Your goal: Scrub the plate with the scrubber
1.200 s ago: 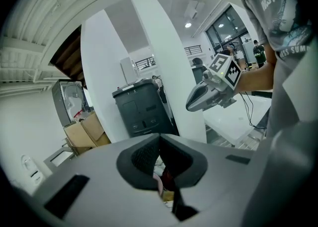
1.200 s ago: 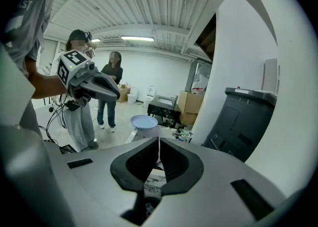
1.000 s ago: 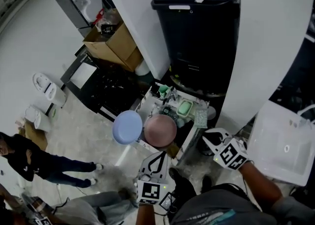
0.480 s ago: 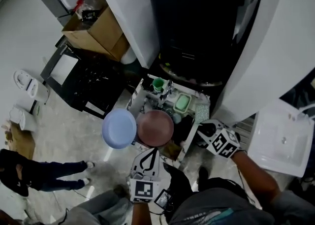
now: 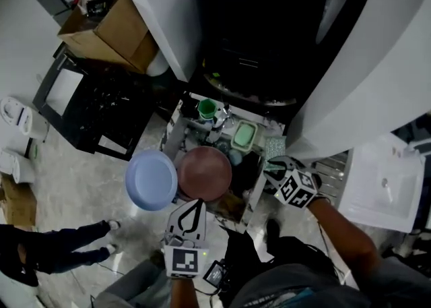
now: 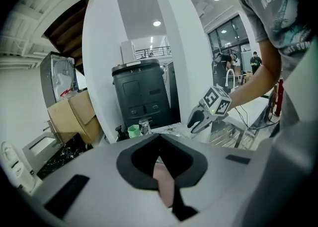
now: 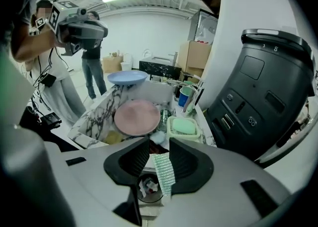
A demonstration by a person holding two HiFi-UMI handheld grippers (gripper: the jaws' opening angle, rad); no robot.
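Head view: right gripper [image 5: 274, 167] has come down to the scrubber [image 5: 275, 146]. Its fingers have just been opening and now stand wide, with the scrubber right ahead of the tips. Left gripper [image 5: 196, 204] has moved in too, fingertips together in a point. The pink plate [image 5: 204, 173] is just ahead of them, and contact is not evident. The blue plate [image 5: 151, 180] is off to the left of those fingers, apart from them

Left gripper view: the fingers meet at the tips with nothing clamped. The pink strip in the slit below looks like the plate [image 6: 164, 184] beyond them, not held. The right gripper [image 6: 195, 122] shows ahead and to the right with its fingers spread

Right gripper view: the pads are wide apart. The scrubber [image 7: 165, 174] stands in the gap, hard against the right-hand pad with clear space to the left-hand one, so there is no grip yet. The pink plate [image 7: 136, 116] lies tilted in the sink [image 7: 92, 119], beyond the fingertips and to their left

Judgement: this is a pre-grasp on the scrubber and no scrubbing has started. The next move likely needs the right fingers to close on the scrubber and carry it to the plate, while the left steadies the plate. The off-centre scrubber may skew the grip
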